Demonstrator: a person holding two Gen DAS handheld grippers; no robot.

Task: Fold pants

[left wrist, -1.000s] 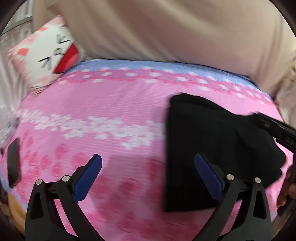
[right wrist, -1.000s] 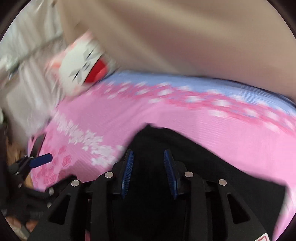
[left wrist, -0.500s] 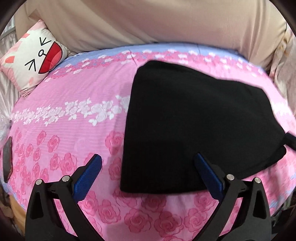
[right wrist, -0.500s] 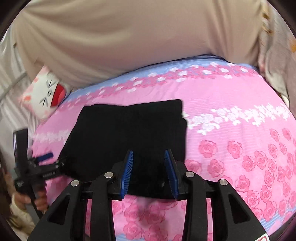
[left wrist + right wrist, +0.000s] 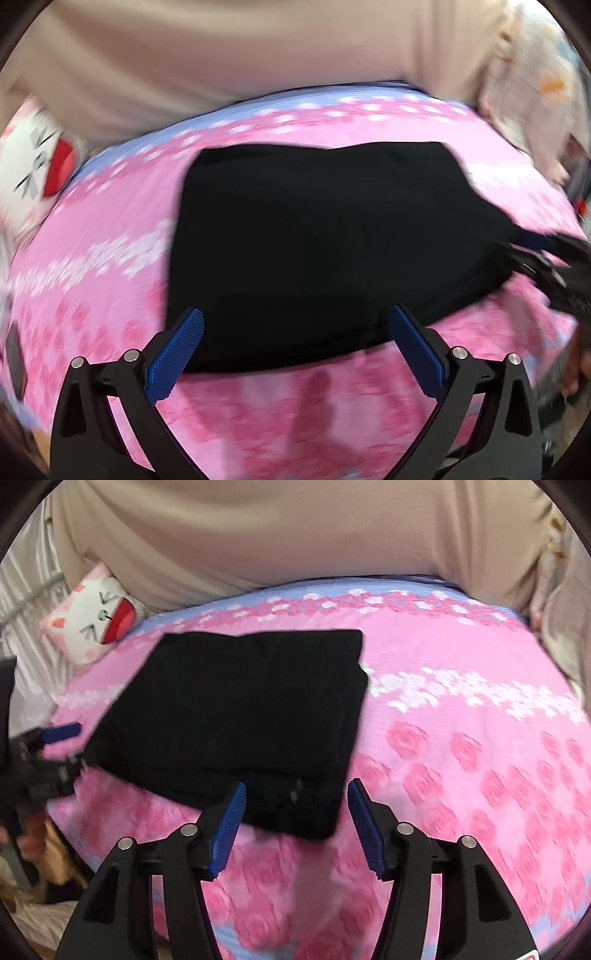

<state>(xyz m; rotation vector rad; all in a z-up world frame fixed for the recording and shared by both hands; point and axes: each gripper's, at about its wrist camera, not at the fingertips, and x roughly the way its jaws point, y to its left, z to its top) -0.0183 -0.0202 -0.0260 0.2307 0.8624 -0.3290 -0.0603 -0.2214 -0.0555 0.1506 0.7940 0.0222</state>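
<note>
Pink rose-printed bedsheet (image 5: 461,760) across the whole bed, with a lilac band at the far edge. Beige headboard (image 5: 295,535) behind, filling the far side. Black pants (image 5: 240,716), already folded into a thick rectangular stack, lying flat on the sheet, left of centre in the right wrist view and in the middle of the left wrist view. Cat-face cushion (image 5: 92,624) at the far left corner, well apart from the stack.

Right gripper (image 5: 295,808) hanging over the near right corner of the stack, jaws just opened to about half their spread, pads clear of the cloth, nothing held. Left gripper (image 5: 295,343) over the near edge of the stack, jaws spread wide, also empty. Both views blurred.

Judged close to finished, perhaps one more fold or a tidy-up left. Risks from here: a pad catching only the top layer and peeling the stack open; a pinch taking sheet along with cloth and dragging the bundle askew; uneven lifting by the two grippers, letting soft layers slide out of line.
</note>
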